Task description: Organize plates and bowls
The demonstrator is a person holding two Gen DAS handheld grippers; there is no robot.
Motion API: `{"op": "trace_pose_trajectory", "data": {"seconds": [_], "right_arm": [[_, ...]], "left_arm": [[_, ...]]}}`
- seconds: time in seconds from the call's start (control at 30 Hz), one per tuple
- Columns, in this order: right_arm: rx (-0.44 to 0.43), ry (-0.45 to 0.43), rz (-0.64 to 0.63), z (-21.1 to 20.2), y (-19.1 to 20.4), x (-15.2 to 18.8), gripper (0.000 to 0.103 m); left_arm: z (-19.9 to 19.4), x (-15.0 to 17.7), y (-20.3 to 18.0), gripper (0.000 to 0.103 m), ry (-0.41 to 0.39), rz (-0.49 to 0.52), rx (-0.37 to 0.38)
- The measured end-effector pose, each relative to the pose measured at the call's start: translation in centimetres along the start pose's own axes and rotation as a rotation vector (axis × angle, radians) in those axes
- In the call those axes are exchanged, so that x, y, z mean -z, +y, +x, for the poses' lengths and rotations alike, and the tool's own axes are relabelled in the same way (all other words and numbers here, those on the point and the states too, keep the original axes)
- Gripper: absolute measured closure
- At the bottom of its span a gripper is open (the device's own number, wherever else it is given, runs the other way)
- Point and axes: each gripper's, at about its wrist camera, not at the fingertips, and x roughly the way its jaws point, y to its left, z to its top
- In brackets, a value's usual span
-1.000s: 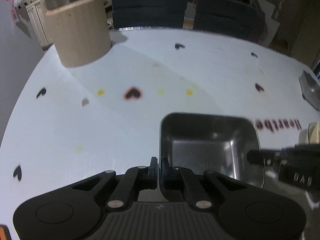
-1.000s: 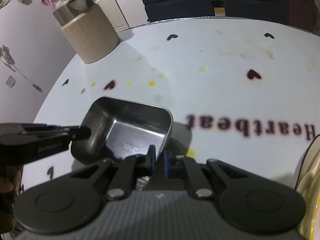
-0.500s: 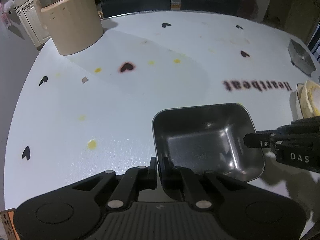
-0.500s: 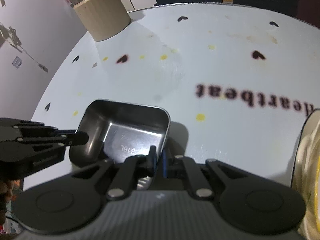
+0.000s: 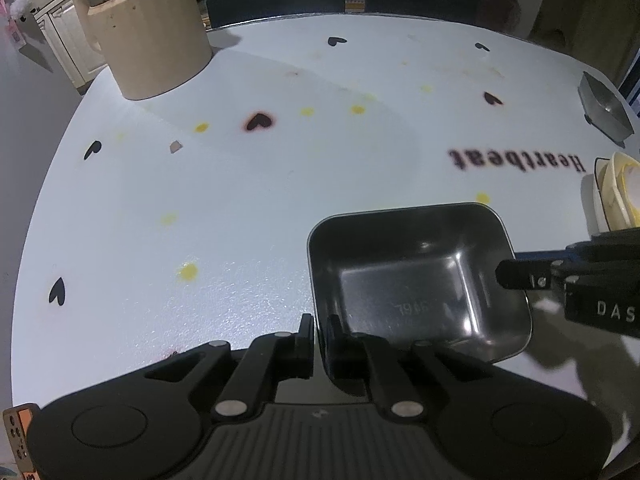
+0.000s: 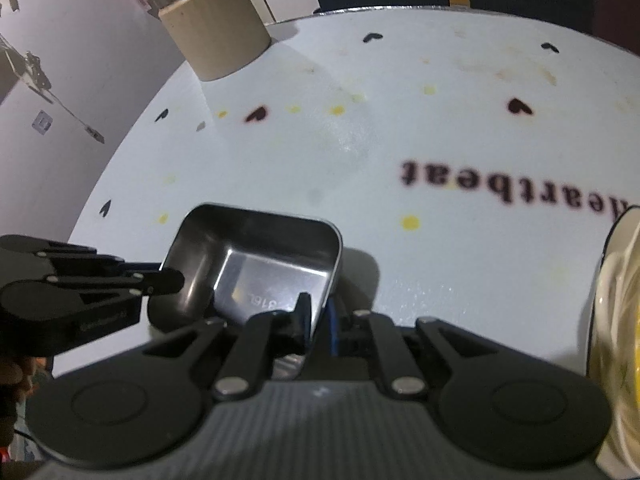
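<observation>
We hold one steel dish (image 5: 416,280) between us, low over the white bench (image 5: 240,200), just this side of the printed word "Heartbeat" (image 5: 516,162).

Our left tongs (image 5: 320,334) straddle the dish's near-left corner, one finger outside the wall and one inside, the gap between them narrow. Their jaws are opening, with the rim between them, and we see the pads close against the metal.

Our right tongs (image 6: 318,316) take the opposite side of the dish, at its right wall as the right wrist view shows it. One finger sits inside the dish, the blue-edged one outside. These jaws are opening too, the wall between them, and a sliver of space shows on the outer side, so we cannot tell whether the pads press on it.

Measured from the word "Heartbeat": a stack of cream and yellow plates (image 5: 618,192) stands to its right, at the bench edge. A second steel dish (image 5: 604,106) sits beyond the word, further right. A tan cylindrical container (image 5: 152,44) stands well apart, at the far left corner of the bench.
</observation>
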Motion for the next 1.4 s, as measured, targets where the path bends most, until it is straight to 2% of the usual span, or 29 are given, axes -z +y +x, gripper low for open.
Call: {"op": "trace_pose_trajectory", "data": {"seconds": [0.17,0.27,0.43,0.6,0.8,0.93,1.2,1.4], "right_arm": [[-0.008,-0.009,0.01,-0.5,-0.4,-0.2,0.09],[-0.012,-0.016,0.004,-0.7,-0.4,-0.3,0.088],[-0.042,-0.046,-0.01,-1.4,-0.2,0.0,0.067],[-0.033,-0.08,-0.043,-2.7,-0.4,0.2,0.042],[0.005,-0.208,-0.057,-5.3,-2.0,-0.2,0.013],[0.065,-0.293,-0.063,-7.5,-4.1,-0.4,0.001],[0.169,-0.397,0.011,-11.1,-9.8,-0.7,0.001],[0.24,-0.446,0.141,-13.1,-15.1,-0.8,0.001]], "left_arm": [[-0.3,0.2,0.0,0.091,0.001,-0.005,-0.006],[-0.8,0.3,0.1,0.086,-0.015,-0.015,-0.003],[-1.6,0.2,0.2,0.073,-0.038,-0.027,0.0],[-2.8,-0.2,0.2,0.031,-0.084,-0.047,-0.022],[-4.0,-1.3,-0.2,0.008,-0.155,-0.084,-0.037],[-4.5,-2.4,-1.5,0.001,-0.223,-0.098,-0.038],[-4.2,-5.7,-6.6,0.0,-0.298,-0.032,0.008],[-3.9,-8.2,-11.6,0.0,-0.367,0.024,0.076]]}}
